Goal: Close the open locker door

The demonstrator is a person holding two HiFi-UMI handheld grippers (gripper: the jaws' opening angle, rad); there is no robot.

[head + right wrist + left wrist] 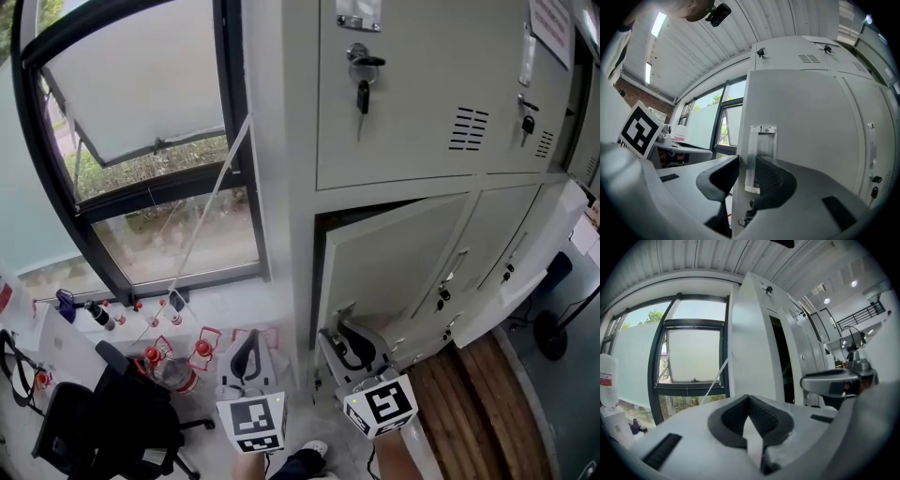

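Observation:
The grey lower locker door (394,272) stands ajar, its left edge swung out from a dark gap. My right gripper (347,342) is low at that free edge. In the right gripper view the door (801,122) has its edge between the jaws: one pad sits behind the edge, the other lies on the front face below a clear label holder (761,145). So the right gripper (746,180) is shut on the door edge. My left gripper (248,354) hangs left of the lockers, shut and empty. It (749,411) points past the locker side (754,343) toward the window.
A key hangs in the upper locker (364,75), and more closed lockers run to the right. A tilted window (150,141) is on the left. Below it are several bottles (173,370) and a black chair (103,422). Wooden flooring (478,403) lies at the right.

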